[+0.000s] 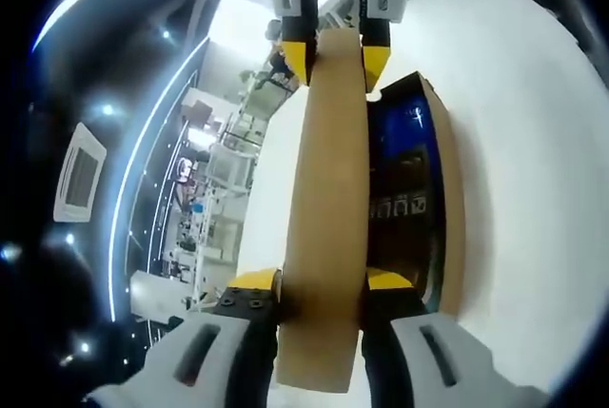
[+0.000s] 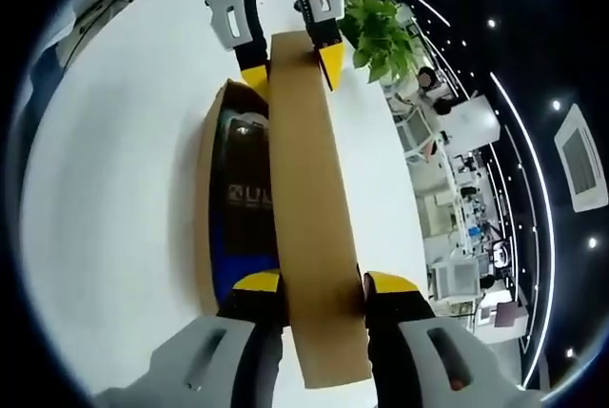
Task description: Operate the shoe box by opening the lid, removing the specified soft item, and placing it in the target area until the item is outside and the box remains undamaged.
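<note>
The brown cardboard lid [image 1: 324, 199] stands edge-on, lifted off the shoe box [image 1: 451, 189] on the white table. My left gripper [image 1: 324, 282] is shut on the lid's near end, and my right gripper [image 1: 335, 54] pinches the far end. In the right gripper view, my right gripper [image 2: 324, 284] is shut on the lid [image 2: 306, 199], with my left gripper [image 2: 291, 58] on the opposite end. Left of the lid, the box [image 2: 204, 189] lies open. Inside is a blue and black item with white lettering [image 2: 243, 201], also visible as the item [image 1: 404, 175]; I cannot tell what it is.
The white table [image 1: 533, 142] spreads wide around the box, and it reaches left of the box as the table [image 2: 114, 170]. A green potted plant [image 2: 381, 32] stands beyond the table's far edge. Office desks and people fill the background.
</note>
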Motion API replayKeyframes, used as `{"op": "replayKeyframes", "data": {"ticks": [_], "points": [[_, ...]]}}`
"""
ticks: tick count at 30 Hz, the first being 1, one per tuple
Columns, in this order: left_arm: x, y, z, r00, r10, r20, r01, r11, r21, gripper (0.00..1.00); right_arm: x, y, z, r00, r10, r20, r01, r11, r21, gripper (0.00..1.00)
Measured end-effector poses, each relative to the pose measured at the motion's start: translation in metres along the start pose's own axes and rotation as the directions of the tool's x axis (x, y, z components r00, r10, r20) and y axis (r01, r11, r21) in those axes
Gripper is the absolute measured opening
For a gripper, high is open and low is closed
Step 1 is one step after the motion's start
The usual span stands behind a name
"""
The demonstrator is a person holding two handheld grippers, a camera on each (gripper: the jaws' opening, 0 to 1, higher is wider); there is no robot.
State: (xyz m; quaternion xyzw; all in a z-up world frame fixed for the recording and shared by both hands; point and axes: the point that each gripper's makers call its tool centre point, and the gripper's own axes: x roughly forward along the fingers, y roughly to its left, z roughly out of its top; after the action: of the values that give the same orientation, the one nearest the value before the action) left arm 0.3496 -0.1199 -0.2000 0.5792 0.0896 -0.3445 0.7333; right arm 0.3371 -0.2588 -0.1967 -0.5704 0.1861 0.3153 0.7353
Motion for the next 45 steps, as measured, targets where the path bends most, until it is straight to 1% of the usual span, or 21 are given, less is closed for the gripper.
{"op": "replayKeyframes", "data": {"ticks": [10, 18, 23, 27, 32, 40, 45], "points": [[0.001, 0.008, 0.001, 1.000, 0.002, 0.001, -0.002, 1.000, -0.001, 0.32, 0.001, -0.009, 0.002, 1.000, -0.005, 0.012, 0.005, 1.000, 0.007, 0.32], [0.005, 0.016, 0.001, 1.000, 0.011, 0.007, -0.011, 1.000, -0.007, 0.32, 0.004, -0.017, 0.003, 1.000, -0.011, 0.010, 0.011, 1.000, 0.007, 0.32], [0.004, 0.021, 0.002, 0.999, 0.010, 0.034, -0.009, 1.000, -0.025, 0.32, 0.007, -0.023, 0.003, 1.000, -0.016, -0.007, 0.016, 1.000, 0.006, 0.32], [0.005, 0.022, 0.003, 0.999, 0.007, 0.047, -0.006, 1.000, -0.020, 0.32, 0.009, -0.025, 0.002, 0.999, -0.019, -0.025, 0.019, 1.000, 0.006, 0.32], [0.007, 0.029, 0.004, 0.998, -0.002, 0.066, 0.004, 1.000, -0.025, 0.32, 0.011, -0.032, 0.001, 0.999, -0.028, -0.037, 0.028, 1.000, 0.011, 0.31], [0.012, 0.042, 0.004, 0.994, -0.017, 0.109, 0.019, 1.000, -0.018, 0.31, 0.016, -0.045, 0.002, 0.996, -0.039, -0.078, 0.041, 0.999, 0.018, 0.31], [0.014, 0.046, 0.004, 0.990, -0.013, 0.143, 0.016, 1.000, -0.020, 0.30, 0.017, -0.049, 0.002, 0.994, -0.048, -0.102, 0.050, 0.998, 0.021, 0.30]]}}
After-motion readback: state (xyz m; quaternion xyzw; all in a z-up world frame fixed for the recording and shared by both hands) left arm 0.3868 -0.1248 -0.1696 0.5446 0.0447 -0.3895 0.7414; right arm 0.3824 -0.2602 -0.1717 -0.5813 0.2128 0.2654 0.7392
